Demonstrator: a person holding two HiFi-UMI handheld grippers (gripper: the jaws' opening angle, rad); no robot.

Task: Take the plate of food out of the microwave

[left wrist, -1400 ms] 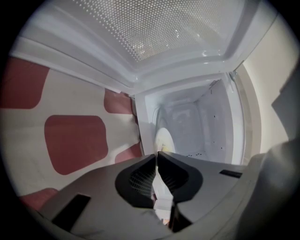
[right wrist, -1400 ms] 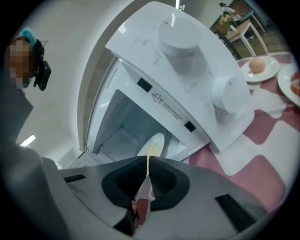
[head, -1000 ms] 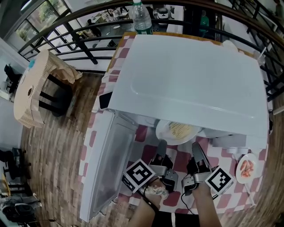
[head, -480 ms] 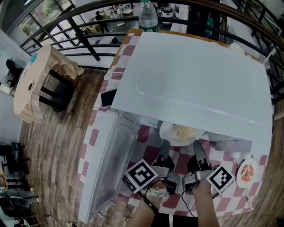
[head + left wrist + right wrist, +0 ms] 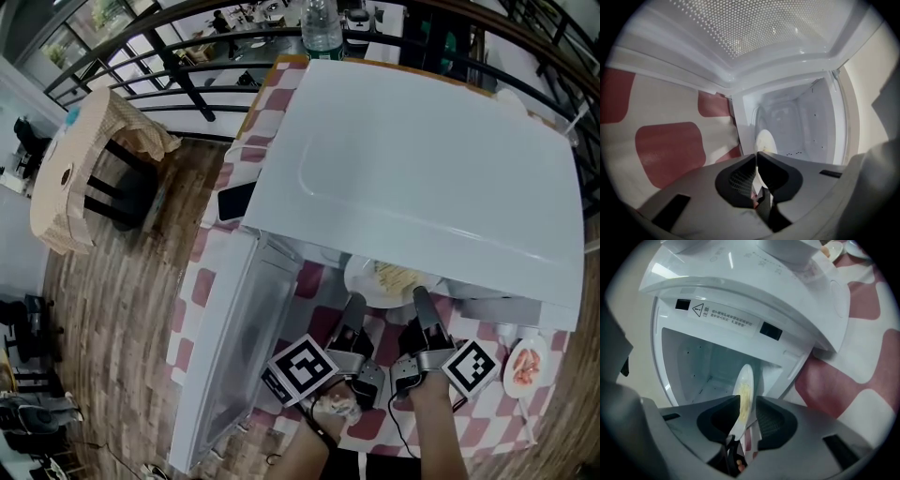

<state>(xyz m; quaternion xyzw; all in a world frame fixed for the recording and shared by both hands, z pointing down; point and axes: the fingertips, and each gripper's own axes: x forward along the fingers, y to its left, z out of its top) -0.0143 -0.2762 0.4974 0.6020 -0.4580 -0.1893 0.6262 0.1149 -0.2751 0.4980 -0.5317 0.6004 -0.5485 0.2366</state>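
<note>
A plate of food [image 5: 386, 279] juts from the microwave [image 5: 422, 169], left claw [image 5: 355, 302] at its rim. The microwave's door [image 5: 239, 347] stands open leftward.

Daylight is coming in through the windows [image 5: 66, 37] at the far left. The microwave [image 5: 422, 159] is catching it on its pale top as a broad soft sheen, while the wooden floor [image 5: 122, 281] is looking dim. My head camera is bending the railing [image 5: 187, 86] into arcs near the edges. In both gripper views black corners are ringing a round picture. Tiny glints are speckling the perforated door panel [image 5: 754, 28], and the plate [image 5: 743, 385] is blurring where it nears the lens.
</note>
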